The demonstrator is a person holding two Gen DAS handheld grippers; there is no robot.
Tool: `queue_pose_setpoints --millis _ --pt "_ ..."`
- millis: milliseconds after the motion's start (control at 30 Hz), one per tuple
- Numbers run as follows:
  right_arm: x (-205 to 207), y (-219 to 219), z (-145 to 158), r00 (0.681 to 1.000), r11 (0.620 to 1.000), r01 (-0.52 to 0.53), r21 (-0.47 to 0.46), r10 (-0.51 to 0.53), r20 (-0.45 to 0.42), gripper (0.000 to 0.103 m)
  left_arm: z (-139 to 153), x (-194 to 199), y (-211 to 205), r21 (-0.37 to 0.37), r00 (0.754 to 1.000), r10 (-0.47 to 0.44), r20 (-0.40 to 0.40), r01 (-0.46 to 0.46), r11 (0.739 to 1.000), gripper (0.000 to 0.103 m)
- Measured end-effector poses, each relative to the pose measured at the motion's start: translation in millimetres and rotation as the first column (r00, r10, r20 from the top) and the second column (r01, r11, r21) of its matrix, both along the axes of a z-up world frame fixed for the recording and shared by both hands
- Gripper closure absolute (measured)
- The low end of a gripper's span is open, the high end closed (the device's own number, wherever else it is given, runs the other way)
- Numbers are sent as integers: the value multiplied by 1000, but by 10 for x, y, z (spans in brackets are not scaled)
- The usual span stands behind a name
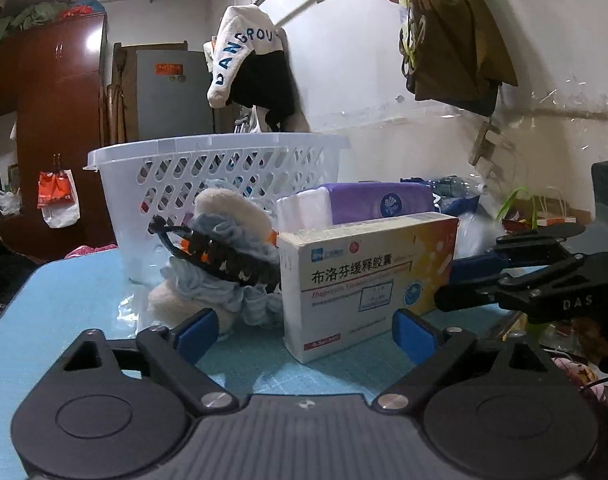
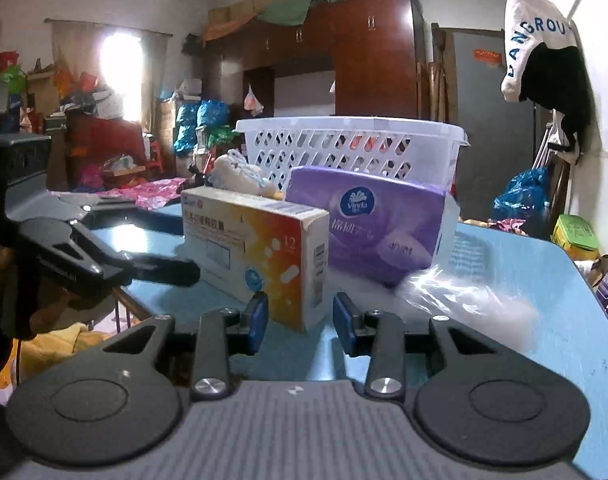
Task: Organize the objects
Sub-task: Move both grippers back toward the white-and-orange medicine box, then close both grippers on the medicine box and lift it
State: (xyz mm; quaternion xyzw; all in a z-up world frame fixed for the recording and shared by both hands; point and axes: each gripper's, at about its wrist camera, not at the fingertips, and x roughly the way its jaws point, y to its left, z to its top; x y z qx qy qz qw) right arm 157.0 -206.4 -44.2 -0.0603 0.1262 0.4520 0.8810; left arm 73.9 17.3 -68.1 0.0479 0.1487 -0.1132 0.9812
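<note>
A medicine box (image 1: 364,280) stands on the blue table (image 1: 75,304), seen end-on in the right wrist view (image 2: 263,256). Behind it lie a purple tissue pack (image 1: 368,202) (image 2: 380,224) and a white plastic basket (image 1: 207,168) (image 2: 352,148). A plush toy with a black hair clip (image 1: 223,256) lies left of the box. My left gripper (image 1: 304,332) is open, its blue pads just in front of the box. My right gripper (image 2: 299,316) is open, its pads on either side of the box's near end, and it shows from the side in the left wrist view (image 1: 504,280).
A crumpled clear plastic bag (image 2: 464,296) lies on the table right of the box. The table's right edge (image 2: 584,280) is close. A wall (image 1: 384,80) with hanging clothes stands behind the table. A cluttered room with a brown wardrobe (image 2: 368,60) lies beyond.
</note>
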Motion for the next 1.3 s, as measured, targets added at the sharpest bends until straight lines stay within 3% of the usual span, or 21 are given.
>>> queue_pose_setpoints --millis 233,300,433,800,1100,1300 --pt "-43 -73 -47 1000 999 -20 26 19 21 65 1 53 31 -37 1000 -15 -7 14 999 35" --pt "-60 -54 -46 999 999 -20 27 19 31 67 4 58 22 -51 999 -49 -19 48 998 52" --pt "-105 -27 -48 998 1000 -4 4 4 62 71 -12 32 -60 -3 999 -36 -11 36 999 53" --pt "-226 -85 37 991 1000 9 -6 -8 136 72 51 -97 -60 -9 998 -56 31 56 998 55" --pt "-152 -127 110 991 1000 18 12 -19 131 73 139 -118 9 -47 994 -98 53 101 994 61" --pt "-195 -157 246 985 999 35 29 -40 171 74 275 -165 -51 -23 990 -107 89 110 994 63"
